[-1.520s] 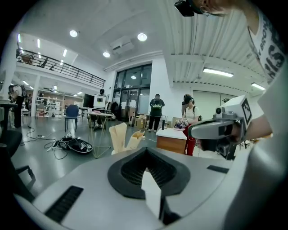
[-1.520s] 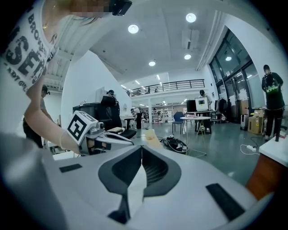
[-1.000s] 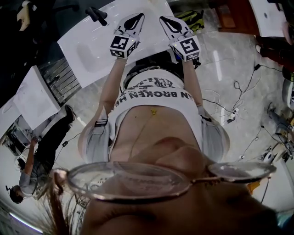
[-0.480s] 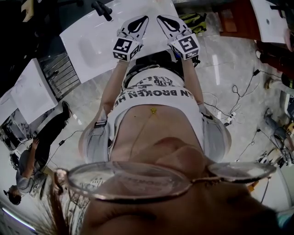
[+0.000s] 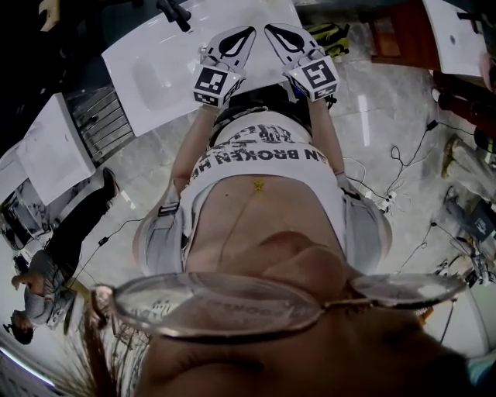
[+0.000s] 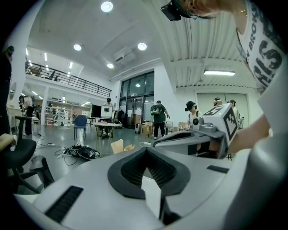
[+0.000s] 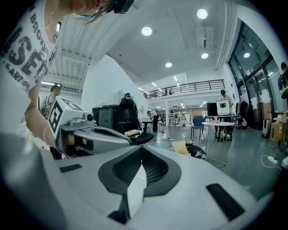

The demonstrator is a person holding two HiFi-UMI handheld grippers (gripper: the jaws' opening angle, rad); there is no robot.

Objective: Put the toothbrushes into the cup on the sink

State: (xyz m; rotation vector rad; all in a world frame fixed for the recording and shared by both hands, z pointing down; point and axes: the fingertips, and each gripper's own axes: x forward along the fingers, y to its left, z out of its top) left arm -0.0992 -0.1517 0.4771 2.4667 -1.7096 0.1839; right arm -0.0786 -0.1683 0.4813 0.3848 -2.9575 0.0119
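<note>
Sink [image 5: 159,74] is at the far side, black faucet [image 5: 173,12] on its far edge. Left gripper [image 5: 235,40] and right gripper [image 5: 284,39] hover side by side at its near edge, both with jaws closed together and empty.

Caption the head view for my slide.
Left gripper and right gripper, shut and empty, side by side over a white sink.

We wore a white shirt [image 5: 256,155] with bold black lettering, a small gold pendant [image 5: 259,187] and thin-rimmed round glasses [image 5: 217,306]. Our left gripper [image 5: 242,35] and right gripper [image 5: 277,35] had white shells, dark ribbed pads [image 6: 156,170] and black-and-white marker cubes [image 5: 213,83].
</note>
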